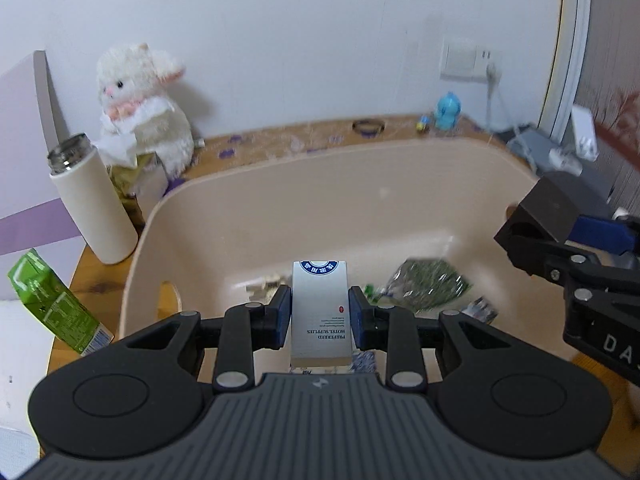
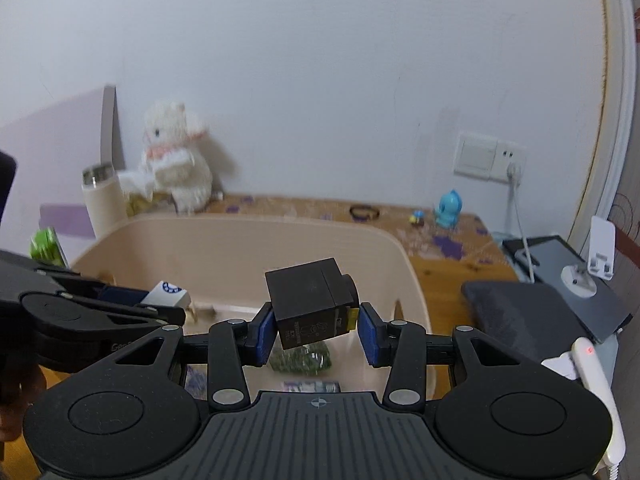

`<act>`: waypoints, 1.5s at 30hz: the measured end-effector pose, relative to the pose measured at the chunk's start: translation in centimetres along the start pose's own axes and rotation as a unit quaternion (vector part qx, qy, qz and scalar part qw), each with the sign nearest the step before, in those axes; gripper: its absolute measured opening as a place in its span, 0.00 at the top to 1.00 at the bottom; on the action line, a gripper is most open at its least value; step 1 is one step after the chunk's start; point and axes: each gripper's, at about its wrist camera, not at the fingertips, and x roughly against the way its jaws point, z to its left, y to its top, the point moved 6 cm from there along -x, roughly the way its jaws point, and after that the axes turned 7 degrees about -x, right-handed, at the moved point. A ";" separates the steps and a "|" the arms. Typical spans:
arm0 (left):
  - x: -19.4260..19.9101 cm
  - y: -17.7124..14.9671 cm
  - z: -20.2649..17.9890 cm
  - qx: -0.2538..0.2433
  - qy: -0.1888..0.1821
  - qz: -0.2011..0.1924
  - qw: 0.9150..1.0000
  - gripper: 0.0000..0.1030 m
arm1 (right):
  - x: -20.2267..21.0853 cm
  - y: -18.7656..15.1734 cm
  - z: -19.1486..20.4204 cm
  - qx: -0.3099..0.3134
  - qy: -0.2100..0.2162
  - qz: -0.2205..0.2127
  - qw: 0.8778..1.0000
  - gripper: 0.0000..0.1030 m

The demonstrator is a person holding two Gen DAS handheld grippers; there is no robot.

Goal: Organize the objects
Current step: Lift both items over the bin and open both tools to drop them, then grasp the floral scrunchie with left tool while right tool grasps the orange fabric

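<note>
White box (image 1: 320, 312) — clamped by its long sides in the left gripper (image 1: 320, 314), over the bin (image 1: 280, 184); likely light, stiff card, crushable.

Black box (image 2: 312, 304) — tilted in the right gripper (image 2: 316, 326) above the bin; left pad touching, right pad apparently just clear, grip uncertain; seems rigid, denser.

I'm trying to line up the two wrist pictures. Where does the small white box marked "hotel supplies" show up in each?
Left wrist view: white box at lower centre, clamped in the left gripper over the beige tub.
Right wrist view: white box at middle left, only its end showing.
Shared landmark: white plush bunny against the wall.
</note>
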 end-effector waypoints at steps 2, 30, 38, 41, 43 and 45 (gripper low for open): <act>-0.9 -0.4 0.1 -0.002 0.005 0.015 1.000 0.68 | -0.8 -0.6 0.1 0.010 -0.005 0.014 1.000 0.61; 6.1 -0.4 0.4 0.034 0.000 -0.050 0.998 0.13 | 4.3 -1.2 0.1 0.032 -0.003 -0.015 0.999 0.24; 9.7 -2.5 -0.1 0.032 0.028 -0.069 0.997 0.11 | 6.6 -2.7 -0.4 0.030 0.003 -0.016 0.999 0.15; 10.2 -3.6 -0.3 0.041 0.020 -0.065 0.997 0.11 | 7.1 -3.7 -0.5 0.029 0.004 -0.010 1.000 0.14; 10.3 -4.6 -0.5 0.044 0.019 -0.059 0.997 0.11 | 7.3 -4.5 -0.6 0.031 0.001 -0.006 1.000 0.14; 10.2 -5.5 -0.7 0.046 0.021 -0.052 0.997 0.11 | 7.4 -5.3 -0.6 0.033 0.003 0.000 0.999 0.14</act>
